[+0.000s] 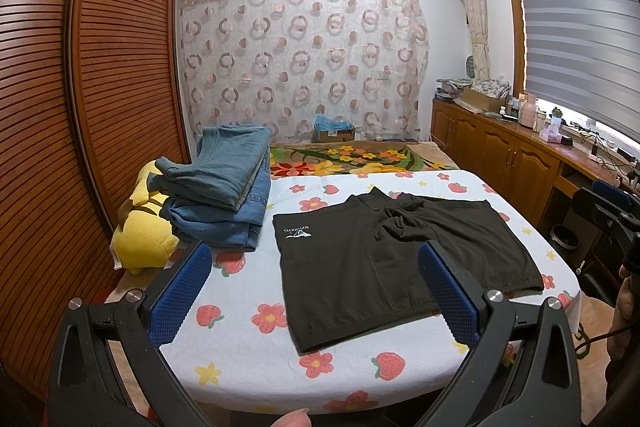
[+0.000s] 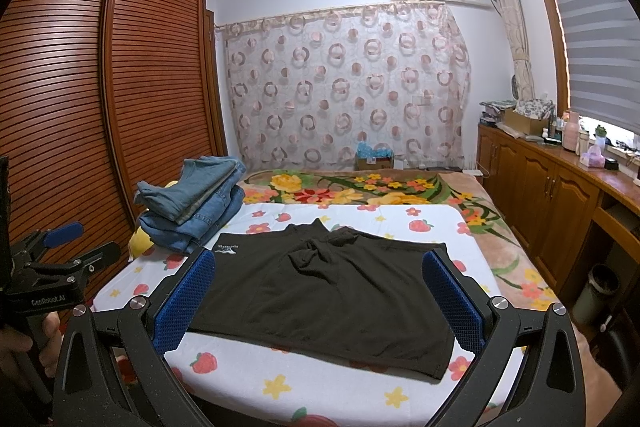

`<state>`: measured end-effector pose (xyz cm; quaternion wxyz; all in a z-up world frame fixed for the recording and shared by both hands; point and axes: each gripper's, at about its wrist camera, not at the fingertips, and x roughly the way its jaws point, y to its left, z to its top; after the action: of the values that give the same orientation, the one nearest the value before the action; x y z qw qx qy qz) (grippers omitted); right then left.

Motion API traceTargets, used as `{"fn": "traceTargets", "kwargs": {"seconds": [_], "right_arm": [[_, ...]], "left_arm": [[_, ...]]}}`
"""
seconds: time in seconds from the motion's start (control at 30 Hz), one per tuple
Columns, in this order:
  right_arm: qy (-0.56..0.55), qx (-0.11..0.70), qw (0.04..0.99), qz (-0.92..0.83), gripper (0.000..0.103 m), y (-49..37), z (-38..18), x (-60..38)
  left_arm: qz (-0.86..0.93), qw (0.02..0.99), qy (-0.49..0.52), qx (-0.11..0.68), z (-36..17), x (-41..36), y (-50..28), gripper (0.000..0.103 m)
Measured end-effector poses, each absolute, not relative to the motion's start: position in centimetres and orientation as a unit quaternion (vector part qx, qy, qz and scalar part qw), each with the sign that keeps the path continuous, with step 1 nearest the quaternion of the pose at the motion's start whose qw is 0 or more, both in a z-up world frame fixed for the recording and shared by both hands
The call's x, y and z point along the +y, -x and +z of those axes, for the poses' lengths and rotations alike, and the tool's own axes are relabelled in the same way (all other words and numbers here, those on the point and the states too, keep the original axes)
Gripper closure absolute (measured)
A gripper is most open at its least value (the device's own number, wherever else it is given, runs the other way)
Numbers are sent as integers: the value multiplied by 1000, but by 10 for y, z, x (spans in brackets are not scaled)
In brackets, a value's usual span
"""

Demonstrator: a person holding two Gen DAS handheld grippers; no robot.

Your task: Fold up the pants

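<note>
Both hand-held grippers held above near edge of bed, nothing gripped. Left hand-held gripper point(image 1: 314, 285): blue pads wide apart, empty. Right hand-held gripper point(image 2: 320, 293): pads likewise wide apart, empty, framing the garment w/o contact.

Risks, judged from the present layout:
- Dark thin fabric; only the top layer may be pinched at the near hem, so layers would separate when lifted and the fold would come out skewed.
- Bunched crotch area point(image 2: 316, 253) is not smoothed; if folded as is, a lump is likely to be trapped inside.
- Printed sheet point(image 1: 240, 347) lies loose under the garment; a low grasp could catch it too and drag it along.
- Jeans stack point(image 1: 224, 195) sits near the left side of the shorts; a wide leftward sweep could knock it.

Task item: black shorts point(image 1: 360, 259), laid mostly flat on the sheet, approx. centre of the bed's near part. Small white logo point(image 1: 298, 231) at far-left corner, printed text seen upside down. Far edge is wrinkled, w/ a fold peaking at mid-far edge. Near hem appears straight. Yellow plush point(image 1: 140, 227) noted beside the stack, well apart from the shorts.
</note>
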<state>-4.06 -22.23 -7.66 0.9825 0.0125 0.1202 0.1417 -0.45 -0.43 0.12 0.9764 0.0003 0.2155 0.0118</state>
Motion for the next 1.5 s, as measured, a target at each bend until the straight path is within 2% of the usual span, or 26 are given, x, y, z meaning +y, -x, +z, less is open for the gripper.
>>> {"fn": "traceTargets", "kwargs": {"seconds": [0.53, 0.7, 1.5], "right_arm": [[-11, 117, 983, 142, 0, 43, -73, -222], [-9, 125, 982, 141, 0, 41, -76, -222], [21, 221, 967, 124, 1, -15, -95, -226]], "left_arm": [[5, 976, 2, 216, 8, -7, 11, 0], [-11, 970, 8, 242, 15, -2, 1, 0], [-20, 944, 27, 329, -75, 28, -46, 0]]}}
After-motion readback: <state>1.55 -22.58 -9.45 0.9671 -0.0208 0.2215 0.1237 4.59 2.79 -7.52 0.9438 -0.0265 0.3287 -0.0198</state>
